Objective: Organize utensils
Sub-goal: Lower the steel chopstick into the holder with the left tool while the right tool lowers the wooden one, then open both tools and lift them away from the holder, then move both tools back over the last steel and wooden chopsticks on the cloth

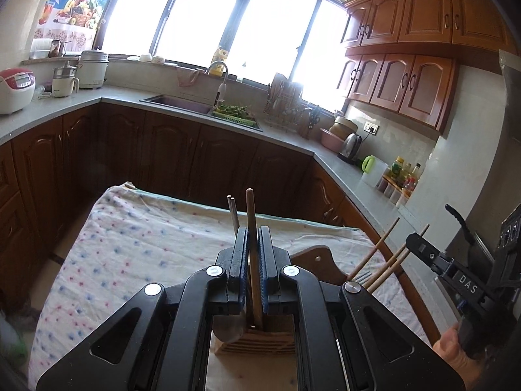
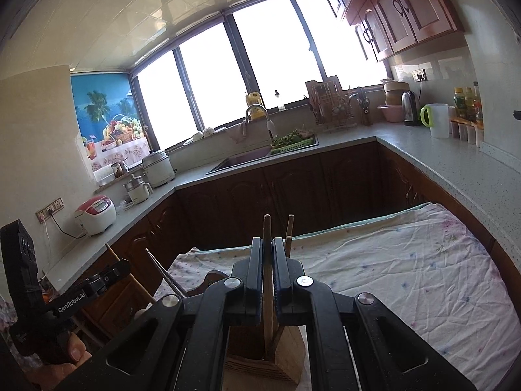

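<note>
My left gripper is shut on the wooden handle of a spoon standing upright in a wooden utensil holder; its metal bowl shows below. Two chopsticks stand behind. My right gripper is shut on a wooden stick utensil standing in a wooden holder. Another wooden stick rises beside it. In the left wrist view the right gripper's body sits at right, with wooden sticks and a fork.
A table with a dotted cloth holds the holder and a wooden board. Dark kitchen cabinets, a sink and a counter with bottles surround it. The cloth also shows in the right wrist view.
</note>
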